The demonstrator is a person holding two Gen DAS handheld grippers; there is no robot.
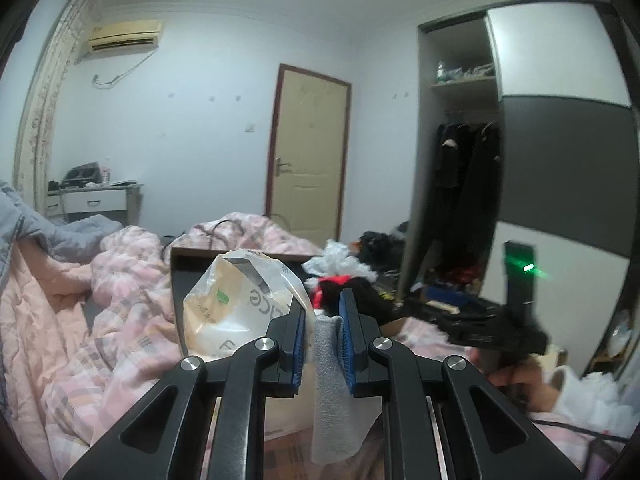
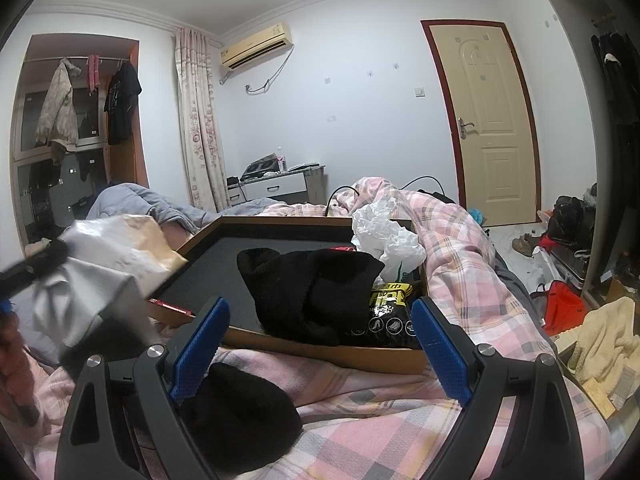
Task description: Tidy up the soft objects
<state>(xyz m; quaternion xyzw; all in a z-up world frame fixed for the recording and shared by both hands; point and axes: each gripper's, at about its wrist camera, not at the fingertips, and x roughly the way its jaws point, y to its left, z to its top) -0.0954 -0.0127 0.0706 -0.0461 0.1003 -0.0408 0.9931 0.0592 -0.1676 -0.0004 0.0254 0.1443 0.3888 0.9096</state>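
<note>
Grey cloth [image 1: 334, 388] is pinched between the blue pads of the left tool [image 1: 323, 344], hanging down limp from the jaws, lifted above the pink plaid quilt [image 1: 100, 320]. Right behind it a crinkly plastic bag [image 1: 236, 304] is seen at the near edge of the wooden tray [image 2: 320, 350], which sits on the bed. On the tray, a black knit hat [image 2: 312, 296], a black-and-yellow packet [image 2: 390, 306] and a crumpled white bag [image 2: 386, 236] are piled up. Nothing is gripped by the right tool [image 2: 320, 350], its jaws spread wide just short of the tray. Another dark fuzzy item [image 2: 240, 412] is lying on the quilt below it.
</note>
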